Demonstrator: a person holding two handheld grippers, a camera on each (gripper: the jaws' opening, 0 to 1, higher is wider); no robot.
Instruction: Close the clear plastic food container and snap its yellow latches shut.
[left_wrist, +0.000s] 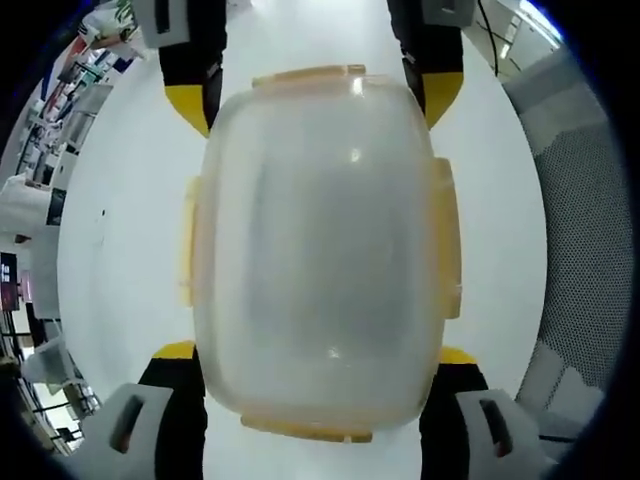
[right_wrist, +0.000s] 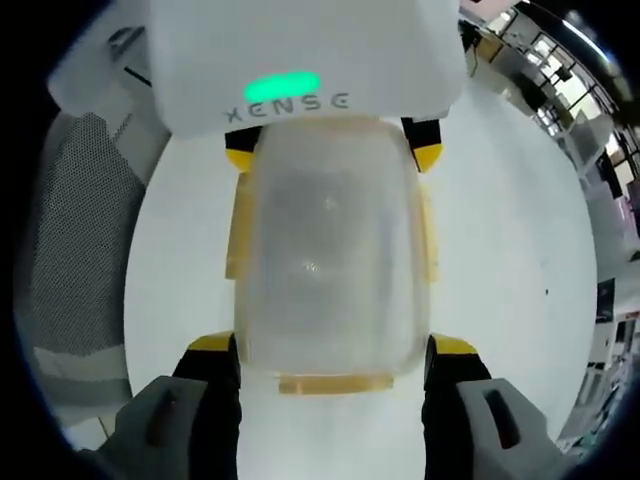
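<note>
So the clear plastic food container (left_wrist: 320, 250) sits on the white surface (left_wrist: 120, 270) with both claws facing each other across it. The lid looks like it's already laid on top, so I'd guess the closing part is done. The yellow latches (left_wrist: 447, 240) are the open question: there's one on each of the four sides, and I honestly can't tell whether any have clicked down or are just hanging loose. I'd call it partway through, with the snapping probably still to go.

The left claw (left_wrist: 320, 385) has its two yellow-tipped jaws spread wide, one at each near corner of the box. They seem to touch the corners, but it's hard to say whether they're actually squeezing. The right claw (right_wrist: 333, 375) is the same deal from the opposite end, jaws apart and bracketing its near end of the container without clamping anything I can see.

As for the stuff itself, the container is a frosted, slightly milky translucent plastic, a rounded rectangle with soft corners and a smooth, glossy top that catches a few light spots. The latches are flat amber-yellow strips. The surface is plain, matte white.
</note>
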